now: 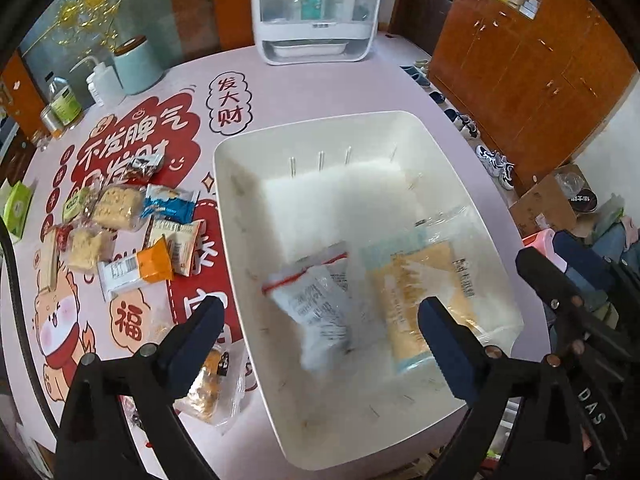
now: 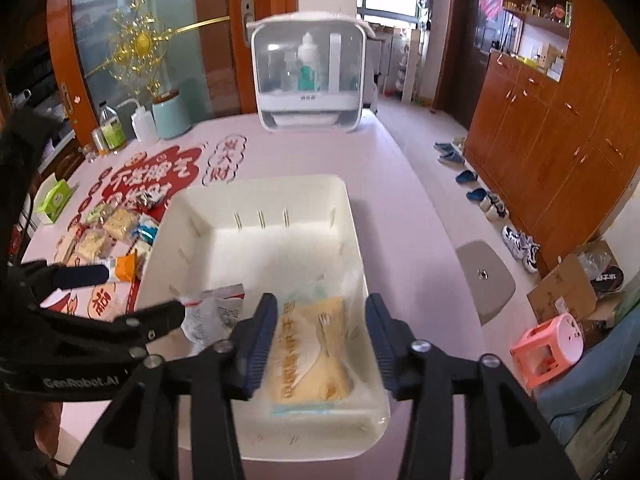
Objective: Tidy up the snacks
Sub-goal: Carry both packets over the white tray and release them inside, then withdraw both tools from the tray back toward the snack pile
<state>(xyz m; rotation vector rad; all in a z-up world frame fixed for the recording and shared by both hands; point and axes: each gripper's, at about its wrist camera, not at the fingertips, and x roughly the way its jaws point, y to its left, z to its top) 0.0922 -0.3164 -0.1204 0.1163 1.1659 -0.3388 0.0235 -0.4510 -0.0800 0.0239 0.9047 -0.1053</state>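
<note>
A white plastic bin (image 1: 240, 208) (image 2: 168, 248) stands on the pink table. In it lie a clear pack of yellow cake (image 1: 424, 280) (image 2: 316, 356) and a blurred white packet with a red strip (image 1: 316, 304) (image 2: 216, 312). My left gripper (image 1: 320, 324) is open and empty above the bin's near end, the white packet between its fingers but apart from them. My right gripper (image 2: 320, 336) is open above the cake pack, not touching it. Several loose snacks (image 1: 132, 232) (image 2: 112, 236) lie left of the bin. A clear pack of small pastries (image 1: 208, 384) lies by the left finger.
A white dish-rack cabinet (image 1: 316, 12) (image 2: 310, 76) stands at the table's far edge. Bottles and a teal canister (image 1: 136, 64) (image 2: 170, 114) stand at the far left, a green tissue box (image 1: 18, 208) (image 2: 56, 196) at the left edge. Shoes, stools and a cardboard box are on the floor to the right.
</note>
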